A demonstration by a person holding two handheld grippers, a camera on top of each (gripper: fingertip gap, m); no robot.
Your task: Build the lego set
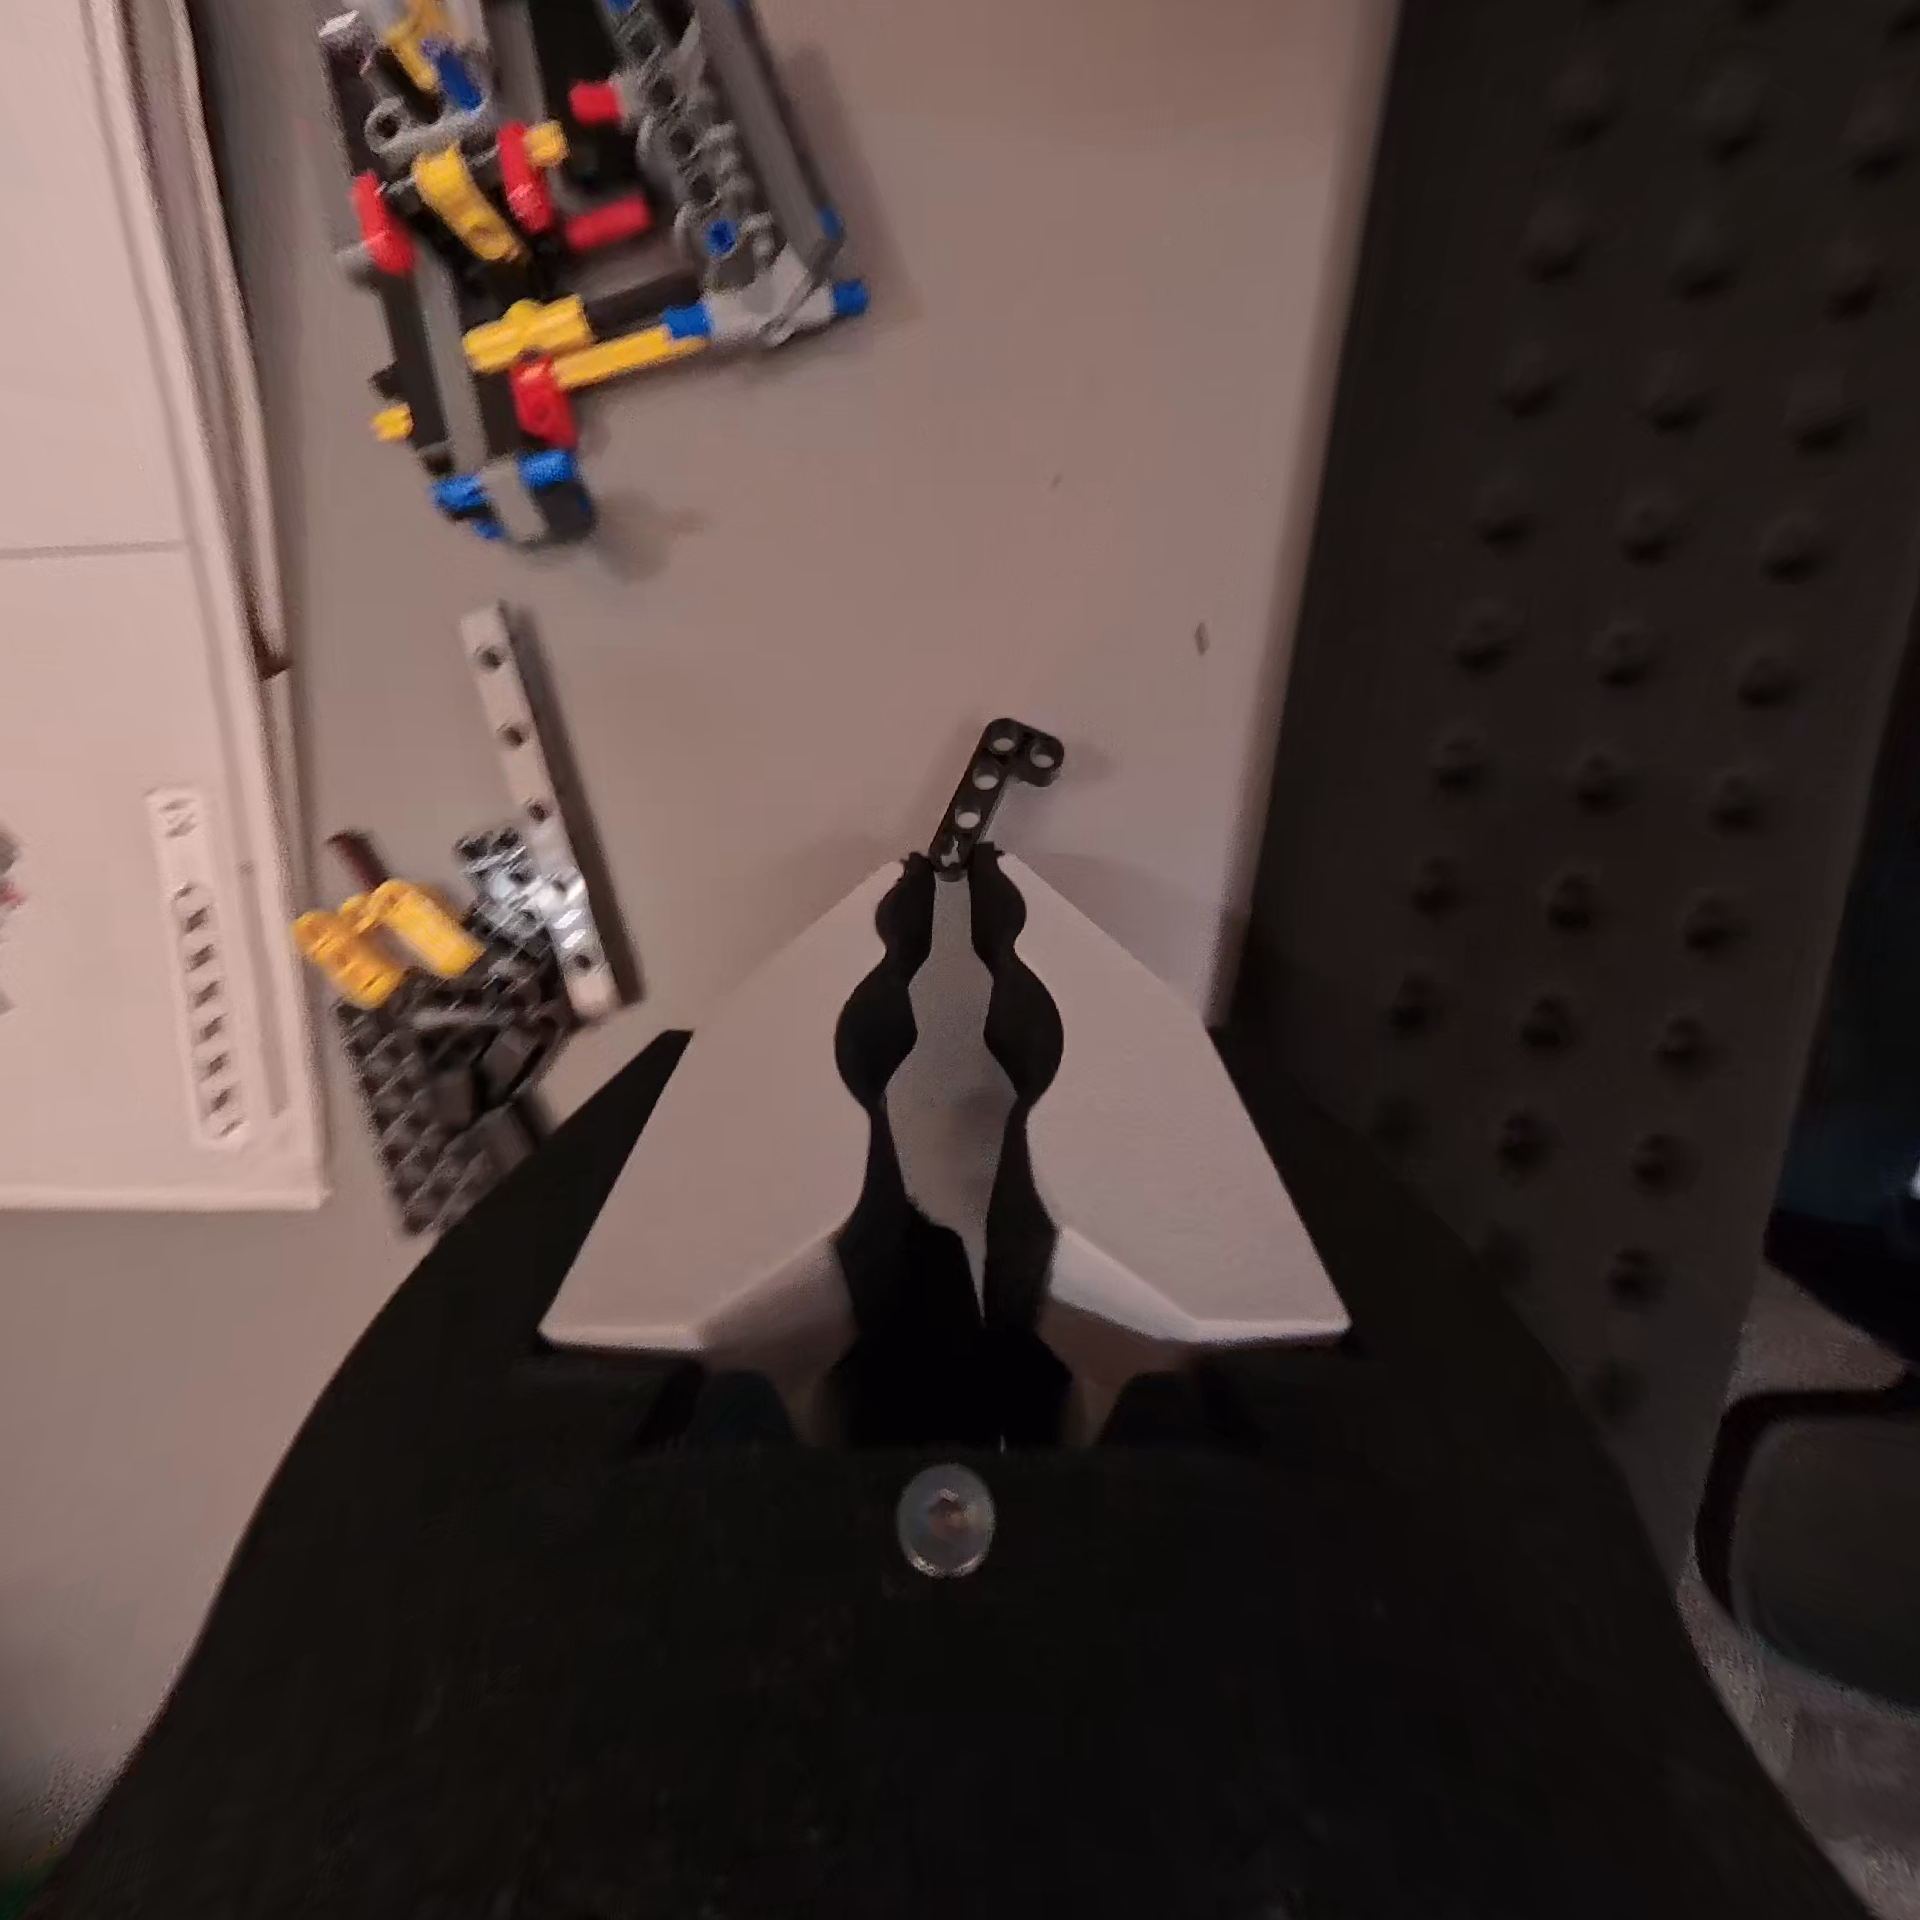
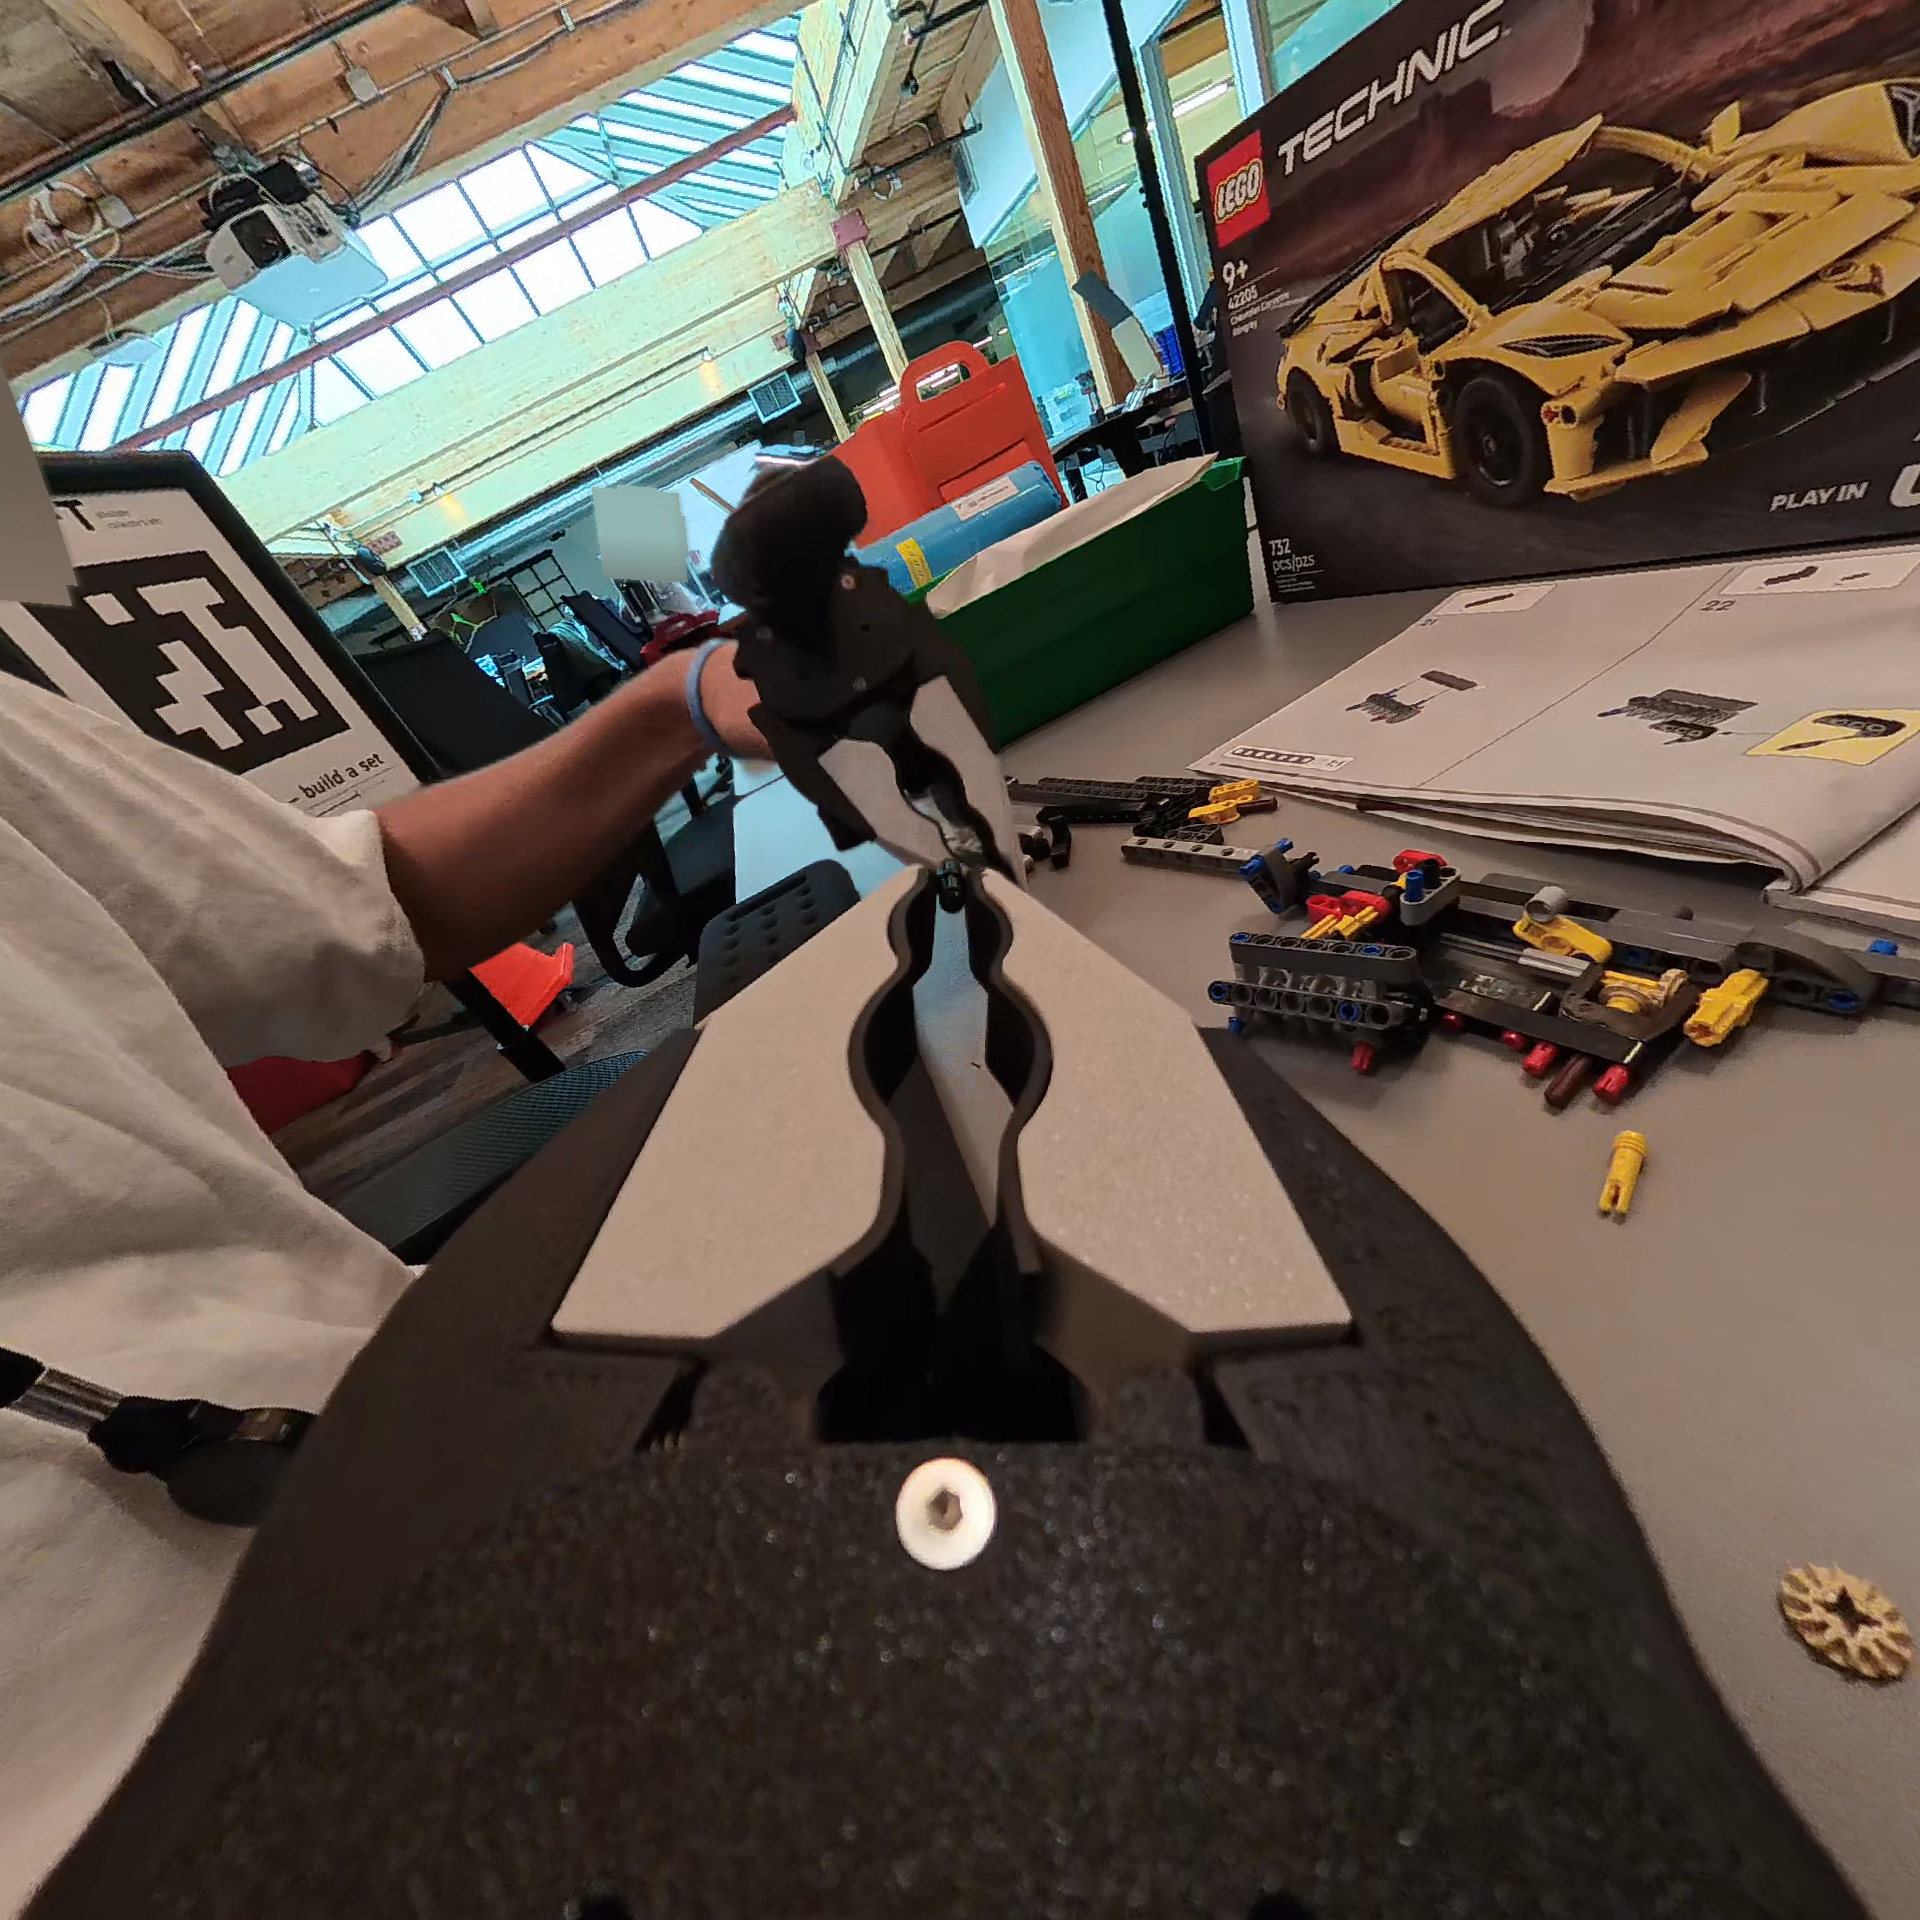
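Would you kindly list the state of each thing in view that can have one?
left gripper: shut on the black L-shaped beam.
black L-shaped beam: held by one end, above the table.
right gripper: shut on a small dark pin.
small dark pin: pinched at the fingertips.
instruction booklet: open, flat.
chassis assembly: partly built, on the table.
yellow pin: loose, lying on the table.

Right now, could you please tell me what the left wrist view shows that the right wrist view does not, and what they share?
Only the left wrist view shows the black L-shaped beam clearly, pinched in the left hand-held gripper, and a dark perforated chair back.

Only the right wrist view shows the set's box, a green bin, a loose yellow pin, a tan gear and the right hand-held gripper closed on a small dark pin.

Both show the grey table, the partly built chassis and the instruction booklet.
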